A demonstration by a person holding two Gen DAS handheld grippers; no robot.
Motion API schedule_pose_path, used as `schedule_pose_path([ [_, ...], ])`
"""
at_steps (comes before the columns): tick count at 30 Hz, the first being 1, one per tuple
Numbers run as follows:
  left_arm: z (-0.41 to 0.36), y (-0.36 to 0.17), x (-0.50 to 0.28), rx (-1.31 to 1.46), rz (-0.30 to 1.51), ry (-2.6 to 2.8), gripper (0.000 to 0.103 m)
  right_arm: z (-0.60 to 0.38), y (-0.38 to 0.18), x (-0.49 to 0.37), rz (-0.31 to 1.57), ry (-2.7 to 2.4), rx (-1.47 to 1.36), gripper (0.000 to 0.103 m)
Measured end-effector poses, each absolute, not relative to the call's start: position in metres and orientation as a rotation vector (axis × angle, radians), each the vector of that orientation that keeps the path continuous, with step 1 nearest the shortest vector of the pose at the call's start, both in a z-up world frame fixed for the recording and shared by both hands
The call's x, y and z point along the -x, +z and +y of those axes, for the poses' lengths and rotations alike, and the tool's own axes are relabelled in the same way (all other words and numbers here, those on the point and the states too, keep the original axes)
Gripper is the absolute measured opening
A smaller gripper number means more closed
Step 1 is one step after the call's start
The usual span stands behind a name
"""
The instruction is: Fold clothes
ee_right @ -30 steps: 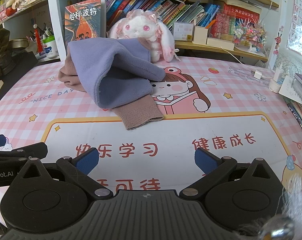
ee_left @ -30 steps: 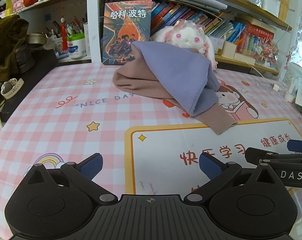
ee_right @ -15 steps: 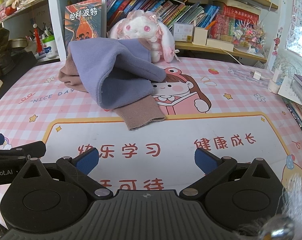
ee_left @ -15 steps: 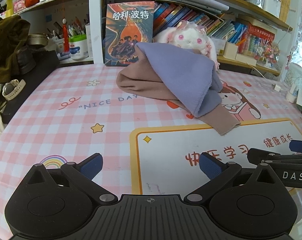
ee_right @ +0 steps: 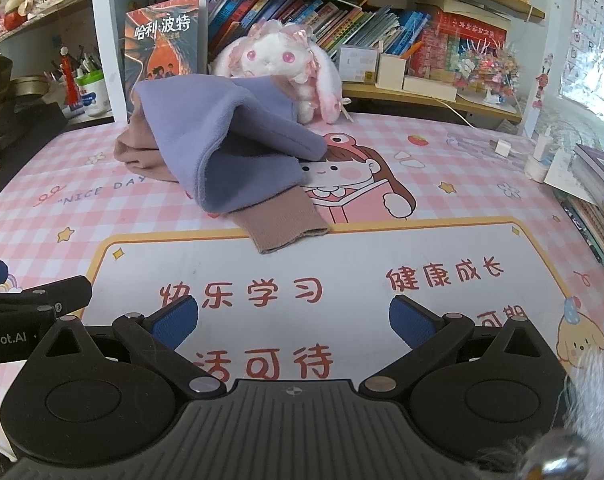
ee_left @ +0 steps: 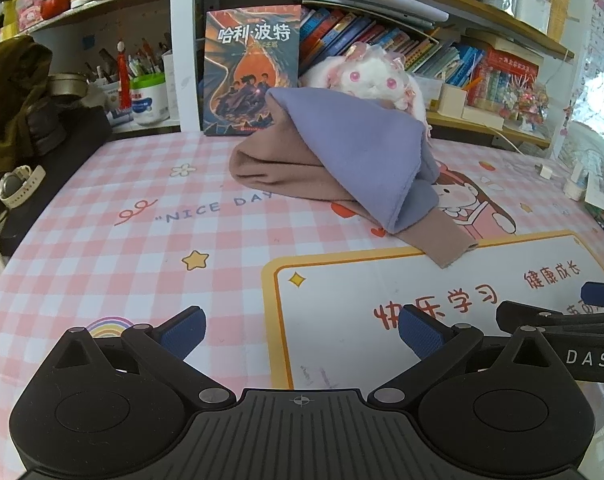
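Left gripper (ee_left: 299,330): jaws wide apart, nothing between the blue pads, hovering over the desk mat (ee_left: 101,248); no contact visible. Right gripper (ee_right: 293,318): same, jaws spread wide, empty, above the white panel with red Chinese characters. Both sit side by side on the near side of the garment (ee_left: 342,168), well apart from it. The garment is a crumpled mauve-brown piece with purple lining turned out, heaped toward the far side of the mat; one ribbed cuff (ee_right: 287,228) sticks out toward the grippers and lies just over the panel's yellow border. Directly behind the garment: a white-and-pink plush rabbit (ee_right: 281,60), touching or nearly so, can't tell. Behind-left of the garment: an upright book (ee_left: 251,68) against a white shelf post. Further left of it: a pen cup (ee_left: 147,96), and a watch (ee_left: 19,186) on a dark surface at the mat's edge. Right of the garment: a charger and cable (ee_right: 502,146), and stacked books (ee_right: 598,184) at the mat's right edge. The mat between grippers and cuff is open; left of the garment is open too.
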State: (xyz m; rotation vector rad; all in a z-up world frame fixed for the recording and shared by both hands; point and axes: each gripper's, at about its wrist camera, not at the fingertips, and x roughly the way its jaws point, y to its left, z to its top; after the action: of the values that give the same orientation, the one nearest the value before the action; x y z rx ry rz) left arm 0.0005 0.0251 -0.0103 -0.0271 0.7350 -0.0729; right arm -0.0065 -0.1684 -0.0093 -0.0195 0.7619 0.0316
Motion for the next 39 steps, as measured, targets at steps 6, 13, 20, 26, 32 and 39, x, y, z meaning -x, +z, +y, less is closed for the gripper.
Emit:
schedule_pose_path([
  [6,0.032,-0.012,0.002,0.028,0.739,-0.092,0.103,-0.160,-0.011,0.013,0.768,0.019,0.020,0.103],
  [13,0.036,-0.015,0.004,0.030,0.747,-0.114,0.103,-0.153,-0.012,0.020,0.779,-0.001,0.028,0.103],
  [20,0.037,-0.018,0.001,0.029,0.763,-0.119,0.103,-0.153,-0.014,0.021,0.789,-0.015,0.026,0.103],
  [26,0.031,-0.020,-0.006,0.030,0.773,-0.103,0.103,-0.156,-0.016,0.013,0.796,-0.003,0.027,0.103],
  [32,0.015,-0.021,-0.017,0.035,0.777,-0.059,0.103,-0.170,-0.020,-0.003,0.796,0.032,0.033,0.103],
  [39,-0.019,-0.021,-0.030,0.042,0.785,0.007,0.103,-0.202,-0.022,-0.032,0.793,0.089,0.040,0.103],
])
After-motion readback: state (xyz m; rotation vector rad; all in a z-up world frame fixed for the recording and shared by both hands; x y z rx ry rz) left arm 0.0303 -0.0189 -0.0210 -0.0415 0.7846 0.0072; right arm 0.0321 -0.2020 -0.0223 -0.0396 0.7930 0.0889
